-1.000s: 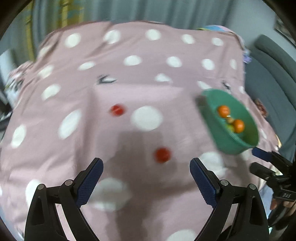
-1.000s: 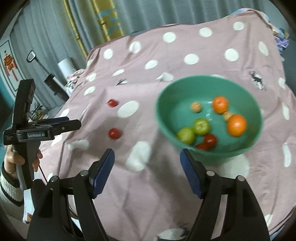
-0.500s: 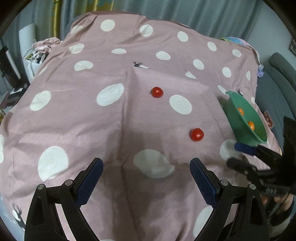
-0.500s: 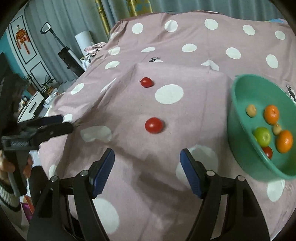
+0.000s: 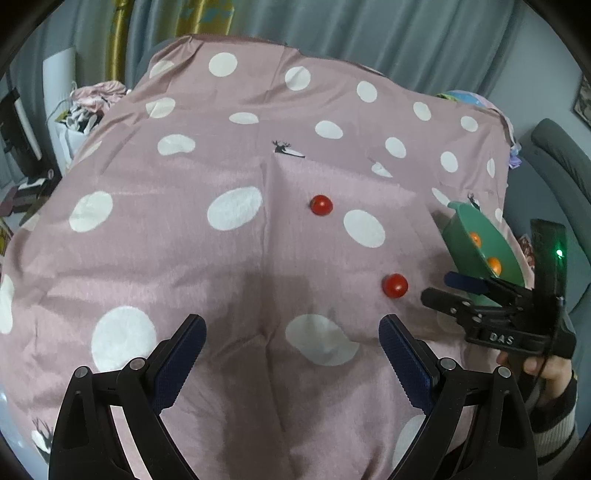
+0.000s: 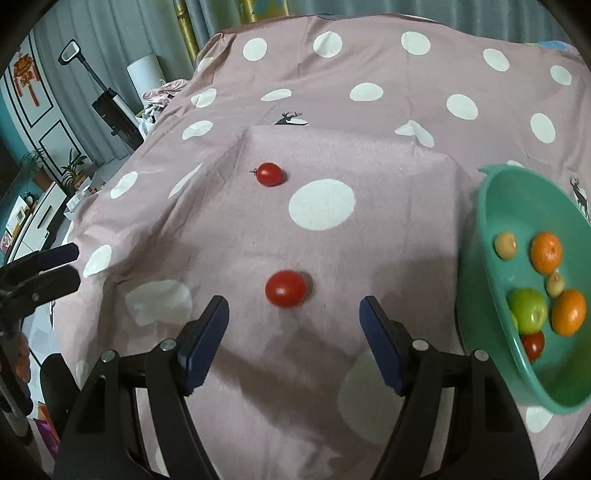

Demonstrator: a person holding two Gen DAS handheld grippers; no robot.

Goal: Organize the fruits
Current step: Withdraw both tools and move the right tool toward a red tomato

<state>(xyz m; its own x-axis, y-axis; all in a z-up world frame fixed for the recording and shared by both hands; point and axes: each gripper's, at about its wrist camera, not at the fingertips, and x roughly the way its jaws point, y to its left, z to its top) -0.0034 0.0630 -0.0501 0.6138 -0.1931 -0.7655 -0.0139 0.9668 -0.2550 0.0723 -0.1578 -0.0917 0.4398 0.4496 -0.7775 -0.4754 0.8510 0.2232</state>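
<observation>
Inside green bowl (image 6: 491, 221), mixed fruit (image 6: 546, 252).

Pink cloth with white dots, in a curtained room

The pink cloth (image 6: 229, 236) bears small deer prints; grey curtains (image 5: 369, 33) hang behind, a grey chair (image 5: 557, 166) sits right, and an upright vacuum (image 6: 107, 99) stands left beside clothes (image 6: 162, 90).

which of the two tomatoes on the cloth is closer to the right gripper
The rounder tomato, lying just ahead of the open right gripper. The other tomato, more oval with a small stem, sits farther up the cloth beside a white dot.
</observation>
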